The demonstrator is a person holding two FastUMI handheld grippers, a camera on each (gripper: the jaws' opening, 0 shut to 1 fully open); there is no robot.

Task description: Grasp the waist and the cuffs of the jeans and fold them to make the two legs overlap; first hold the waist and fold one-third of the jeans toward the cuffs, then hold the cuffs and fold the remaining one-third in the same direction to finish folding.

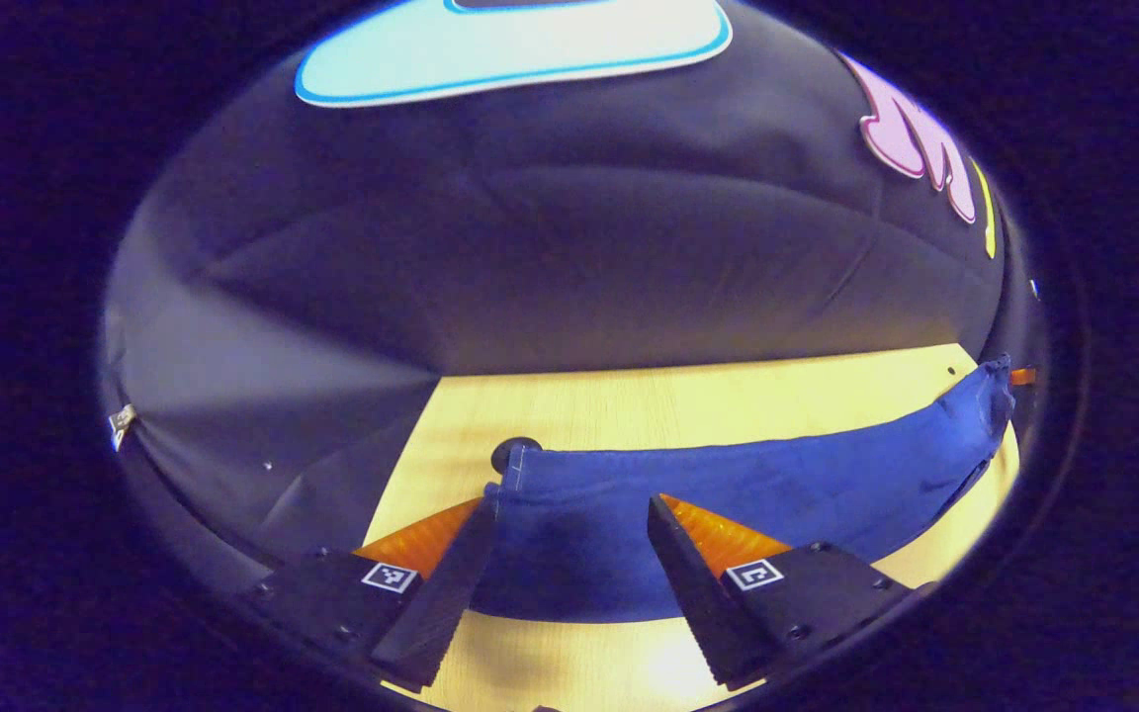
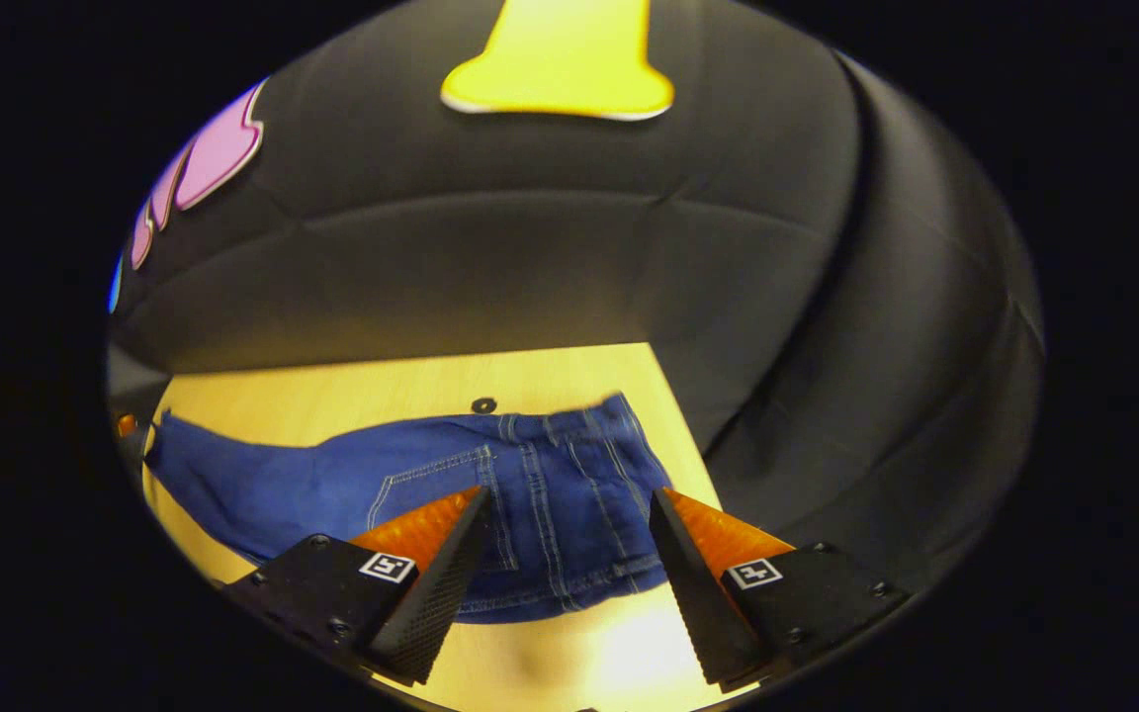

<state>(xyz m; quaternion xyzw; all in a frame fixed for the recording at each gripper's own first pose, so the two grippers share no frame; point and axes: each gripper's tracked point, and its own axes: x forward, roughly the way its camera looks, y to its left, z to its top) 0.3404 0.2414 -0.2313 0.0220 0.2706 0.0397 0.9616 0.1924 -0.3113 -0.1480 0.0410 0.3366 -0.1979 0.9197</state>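
Jeans (image 1: 728, 485) flat on the wooden table (image 1: 579, 405), legs already overlapped; left gripper (image 1: 565, 564) jaws spread over the cuff end at 6 o'clock, right gripper (image 2: 569, 554) jaws spread over the waist (image 2: 569, 475) at 6 o'clock, likely lining up pinches for the first third fold.

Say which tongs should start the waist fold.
Right. The right tongs hang open over the waist of the jeans, with its belt loops and pocket. The left tongs hang open over the cuff end, which is folded later.
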